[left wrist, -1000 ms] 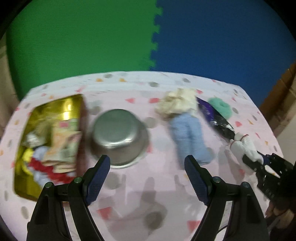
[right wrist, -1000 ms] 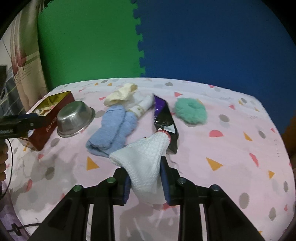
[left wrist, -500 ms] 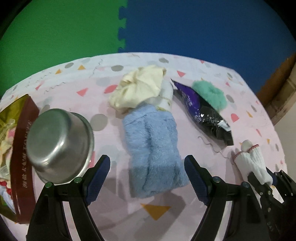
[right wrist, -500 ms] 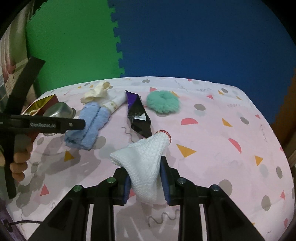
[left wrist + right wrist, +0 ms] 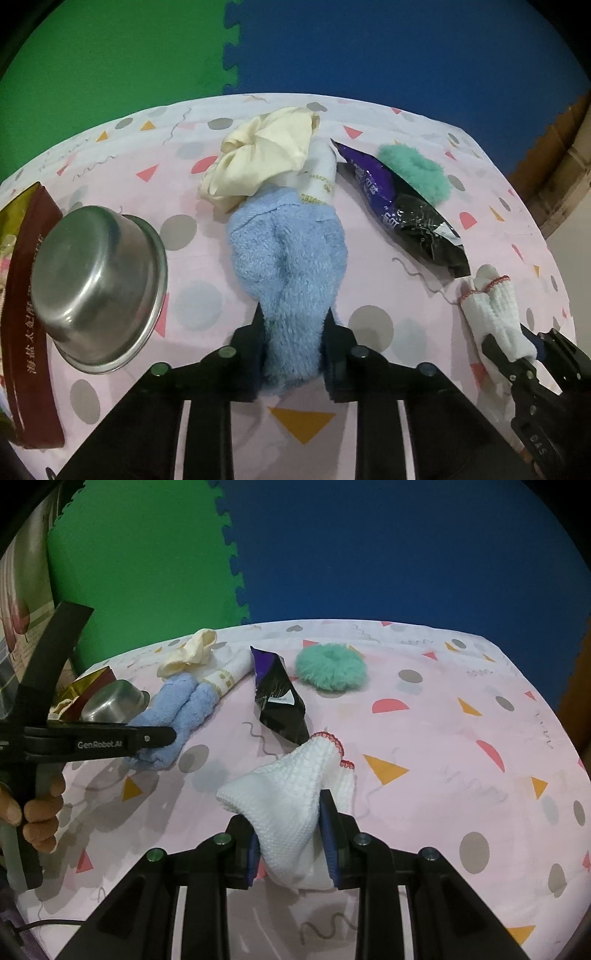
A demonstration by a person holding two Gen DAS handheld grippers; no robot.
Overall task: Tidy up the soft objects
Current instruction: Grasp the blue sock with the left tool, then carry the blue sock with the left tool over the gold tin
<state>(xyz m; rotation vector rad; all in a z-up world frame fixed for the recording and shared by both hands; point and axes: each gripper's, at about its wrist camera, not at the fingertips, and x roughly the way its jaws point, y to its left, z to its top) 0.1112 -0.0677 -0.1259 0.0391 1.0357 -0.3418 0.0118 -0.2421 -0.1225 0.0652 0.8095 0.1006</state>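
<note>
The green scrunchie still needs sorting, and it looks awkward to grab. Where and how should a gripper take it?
Grip one side of the ring of the green scrunchie, pads across the band. It lies flat and apart on the tablecloth, with the purple packet at its left, so come from above on its open right side, probably.

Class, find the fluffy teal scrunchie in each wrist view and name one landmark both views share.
Left wrist view: teal scrunchie sits upper right, behind the purple snack bag.
Right wrist view: teal scrunchie lies centre, above the middle, right of the bag.
Shared landmark: that purple snack bag beside it.
</note>
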